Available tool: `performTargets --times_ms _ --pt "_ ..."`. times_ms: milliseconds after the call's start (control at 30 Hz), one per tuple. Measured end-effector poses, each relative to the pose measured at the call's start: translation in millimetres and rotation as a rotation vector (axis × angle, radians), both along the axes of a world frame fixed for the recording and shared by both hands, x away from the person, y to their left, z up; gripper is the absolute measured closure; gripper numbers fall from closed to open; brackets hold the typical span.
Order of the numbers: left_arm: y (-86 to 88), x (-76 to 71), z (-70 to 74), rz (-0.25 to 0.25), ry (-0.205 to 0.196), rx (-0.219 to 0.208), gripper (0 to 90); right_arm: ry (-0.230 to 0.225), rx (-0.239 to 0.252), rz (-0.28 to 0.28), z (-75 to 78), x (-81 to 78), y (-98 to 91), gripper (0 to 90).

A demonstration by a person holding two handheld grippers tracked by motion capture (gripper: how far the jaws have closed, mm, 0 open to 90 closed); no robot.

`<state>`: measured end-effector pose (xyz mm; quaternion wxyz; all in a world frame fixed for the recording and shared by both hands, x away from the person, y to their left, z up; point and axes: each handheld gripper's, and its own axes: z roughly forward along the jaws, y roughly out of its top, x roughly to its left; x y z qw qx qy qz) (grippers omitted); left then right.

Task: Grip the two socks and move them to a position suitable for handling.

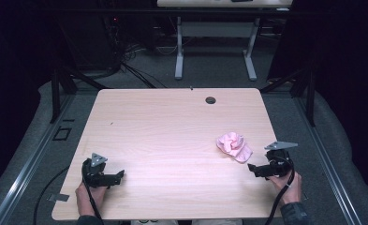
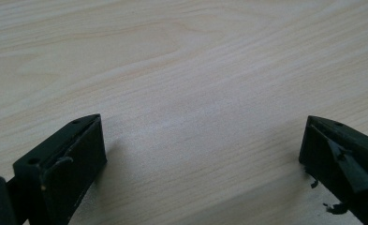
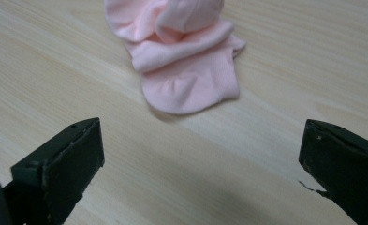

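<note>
**Both pairs of fingers apart, pink cloth ahead of the right gripper**

The right gripper [image 3: 200, 154] has its fingers [image 3: 60, 164] spread wide, with nothing between them but bare wood. In the right gripper view the crumpled pink cloth [image 3: 181, 56] lies at twelve o'clock from the gap, near the fingertips but apart from them; its flat rounded flap points back toward the gripper and its bunched folds pile up beyond.

The left gripper [image 2: 202, 154] also has its fingers [image 2: 64, 164] wide apart and holds nothing; plain wood grain lies between and ahead of them.

In the high view the right gripper [image 1: 256, 169] sits at about four o'clock on the bench [image 1: 172, 126], held in a hand [image 1: 287, 183] near the front right corner, its fingers aimed toward nine o'clock. The pink cloth [image 1: 234, 146] rests on the bench just up and left of it, at roughly eleven o'clock from the fingertips. The left gripper [image 1: 118, 177] is at about seven o'clock on the bench, well apart from the cloth, with its fingers aimed toward three o'clock. A dark round grommet [image 1: 210, 100] sits at twelve o'clock near the bench's far edge.
</note>
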<state>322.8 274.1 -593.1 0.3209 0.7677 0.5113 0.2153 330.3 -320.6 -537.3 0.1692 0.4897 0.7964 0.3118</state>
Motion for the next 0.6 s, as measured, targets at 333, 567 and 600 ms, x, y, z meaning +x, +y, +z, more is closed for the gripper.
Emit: performTargets --times_ms 333,567,600 --pt "0.0 0.0 0.0 0.0 0.0 0.0 0.4 -0.003 0.008 0.051 21.4 30.5 24.4 0.0" --pt "0.0 0.0 0.0 0.0 0.0 0.0 0.4 0.036 -0.003 0.089 26.7 65.7 49.1 0.1" --pt "0.0 0.0 0.0 0.0 0.0 0.0 0.4 0.048 -0.018 0.092 26.1 70.1 52.0 0.8"
